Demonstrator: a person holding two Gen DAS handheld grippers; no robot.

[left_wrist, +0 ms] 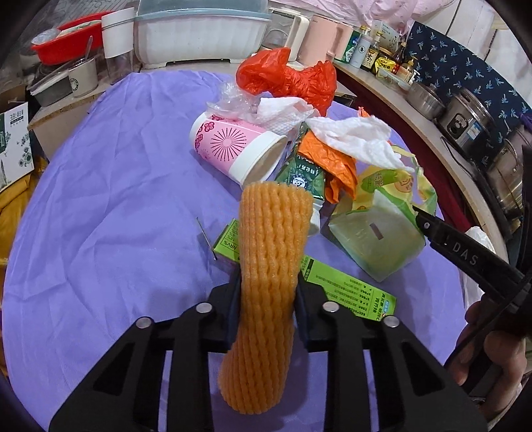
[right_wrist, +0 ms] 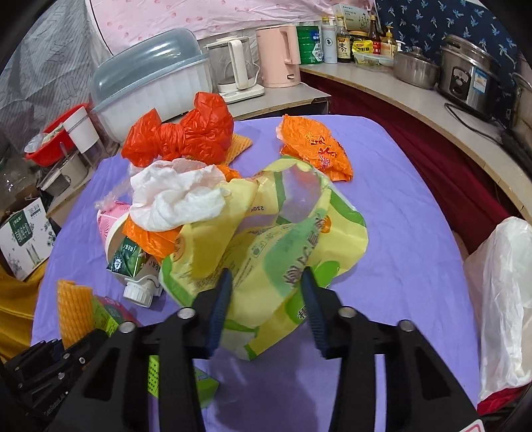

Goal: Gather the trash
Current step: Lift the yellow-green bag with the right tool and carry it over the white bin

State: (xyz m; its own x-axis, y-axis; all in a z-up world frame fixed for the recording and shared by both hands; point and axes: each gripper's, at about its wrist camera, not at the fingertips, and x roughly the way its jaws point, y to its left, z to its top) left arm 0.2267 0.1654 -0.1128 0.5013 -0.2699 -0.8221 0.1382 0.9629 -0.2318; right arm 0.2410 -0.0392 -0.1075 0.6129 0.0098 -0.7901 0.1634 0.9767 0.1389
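A purple cloth [right_wrist: 399, 206] covers the table. Behind it a pale curved counter [right_wrist: 415, 96] carries a pink electric kettle [right_wrist: 279, 56], steel pots [right_wrist: 465, 76] and sauce bottles [right_wrist: 342, 43], backed by a navy patterned curtain [right_wrist: 432, 23]

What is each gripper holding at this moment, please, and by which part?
The left gripper pinches the orange foam fruit net across its middle. The right gripper clasps the yellow-green plastic bag at its near lower edge.
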